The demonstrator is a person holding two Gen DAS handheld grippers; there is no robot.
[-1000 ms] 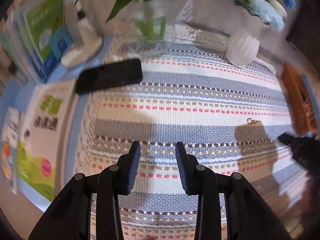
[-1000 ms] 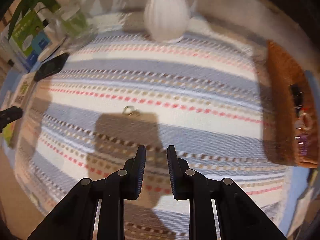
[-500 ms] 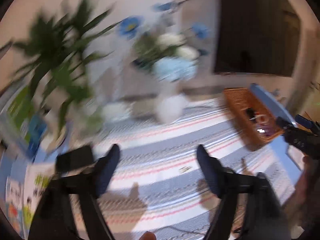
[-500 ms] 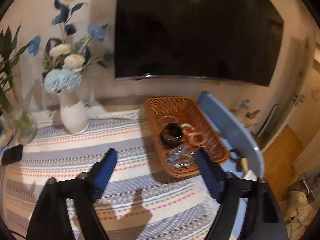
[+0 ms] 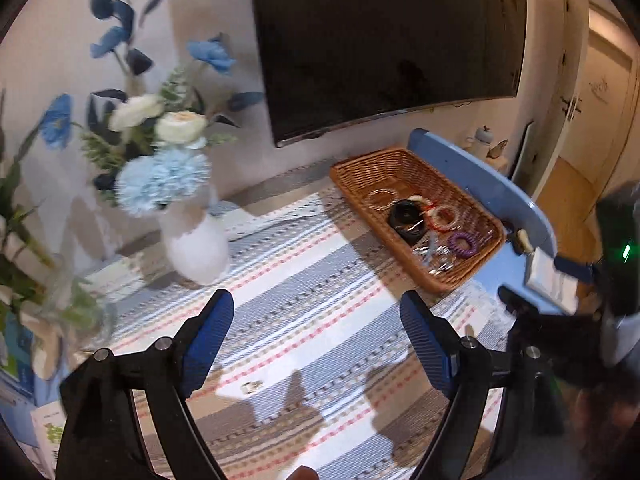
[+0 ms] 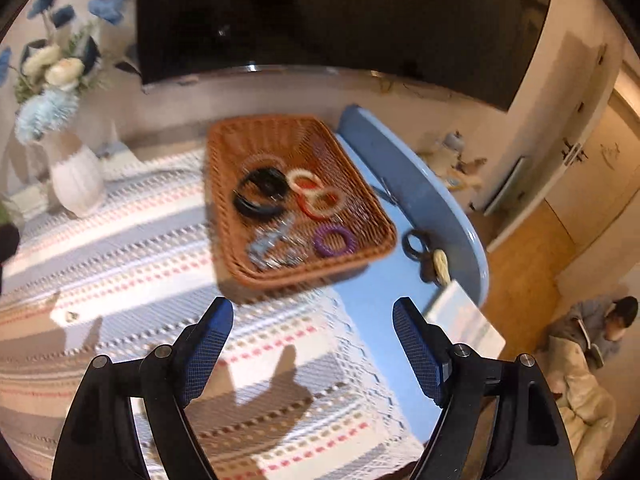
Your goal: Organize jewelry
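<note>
A white ribbed vase [image 5: 198,250] of blue and white flowers [image 5: 160,152] stands on the striped cloth [image 5: 304,280] near the wall. A dark television screen [image 5: 384,40] hangs above. In the right wrist view, a person [image 6: 600,324] sits low on the wooden floor [image 6: 520,256].

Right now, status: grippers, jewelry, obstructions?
Left hand-held gripper and right hand-held gripper open, empty. Small ring loose on striped cloth; other jewelry in wicker basket. Nothing blocking.
</note>
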